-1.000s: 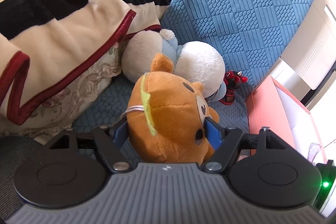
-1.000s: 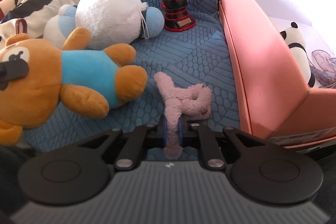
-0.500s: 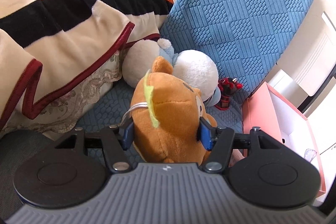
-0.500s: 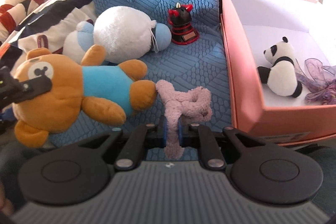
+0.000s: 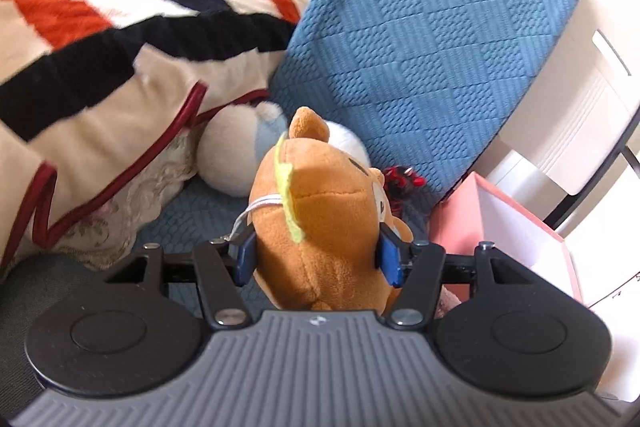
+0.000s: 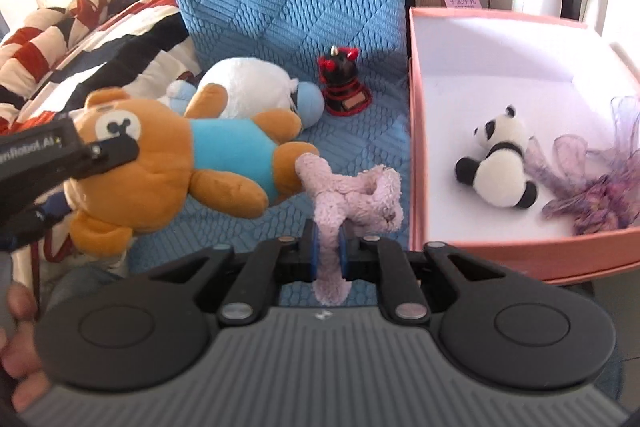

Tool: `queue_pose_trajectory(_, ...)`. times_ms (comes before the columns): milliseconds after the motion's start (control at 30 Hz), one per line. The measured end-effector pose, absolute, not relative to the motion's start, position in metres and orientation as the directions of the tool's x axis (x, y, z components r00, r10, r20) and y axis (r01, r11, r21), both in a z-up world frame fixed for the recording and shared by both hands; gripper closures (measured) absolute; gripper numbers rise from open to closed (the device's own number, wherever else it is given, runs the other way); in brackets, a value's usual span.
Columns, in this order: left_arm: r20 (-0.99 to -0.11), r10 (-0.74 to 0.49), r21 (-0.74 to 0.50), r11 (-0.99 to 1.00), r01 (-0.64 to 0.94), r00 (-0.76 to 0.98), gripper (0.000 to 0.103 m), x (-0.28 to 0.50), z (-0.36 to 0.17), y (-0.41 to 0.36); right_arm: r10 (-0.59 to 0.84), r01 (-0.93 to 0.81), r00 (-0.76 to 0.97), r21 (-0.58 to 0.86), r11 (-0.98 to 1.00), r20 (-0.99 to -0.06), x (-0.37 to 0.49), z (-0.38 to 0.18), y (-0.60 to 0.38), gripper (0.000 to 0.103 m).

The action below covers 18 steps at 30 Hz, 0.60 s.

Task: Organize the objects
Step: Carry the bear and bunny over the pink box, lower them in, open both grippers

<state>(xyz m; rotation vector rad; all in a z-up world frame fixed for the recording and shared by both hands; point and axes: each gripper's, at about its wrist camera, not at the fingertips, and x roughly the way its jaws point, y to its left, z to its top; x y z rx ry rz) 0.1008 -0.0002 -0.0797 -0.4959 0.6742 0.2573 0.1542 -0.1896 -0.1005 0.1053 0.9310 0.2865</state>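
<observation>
The brown teddy bear (image 6: 172, 163) hangs clear of the blue cushion (image 6: 360, 147), its head squeezed in the left gripper (image 5: 318, 259), whose jaws have just been closing. The right gripper (image 6: 328, 251) pinches a pink plush toy (image 6: 352, 191). Best carry both toward three o'clock, clearing the pink box (image 6: 416, 131) wall, away from the panda (image 6: 498, 163).

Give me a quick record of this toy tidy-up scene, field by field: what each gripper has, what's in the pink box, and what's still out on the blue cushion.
left gripper: shut on brown bear, gripping its head, bear lifted
right gripper: shut on pink plush
pink box: open, holds panda plush and purple ribbon piece
blue cushion: white and blue plush, red and black figurine
left edge: striped blanket
</observation>
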Motion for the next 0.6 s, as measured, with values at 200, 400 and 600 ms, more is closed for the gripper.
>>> queue_pose_trajectory(200, -0.639, 0.036, -0.368, 0.863, -0.346, 0.769, 0.038, 0.121, -0.052, -0.021, 0.305, -0.190, 0.554, 0.239, 0.952, -0.775, 0.163, -0.079, -0.209, 0.090)
queue_pose_trajectory(400, -0.603, 0.013, -0.360, 0.888, -0.287, 0.797, 0.038, 0.142, -0.023, -0.049, 0.295, -0.187, 0.582, 0.229, 0.955, -0.757, 0.175, -0.054, -0.227, 0.090)
queue_pose_trajectory(600, -0.574, 0.002, -0.375, 0.888, -0.265, 0.819, 0.038, 0.171, -0.001, -0.068, 0.282, -0.167, 0.611, 0.228, 0.959, -0.739, 0.193, -0.037, -0.254, 0.090)
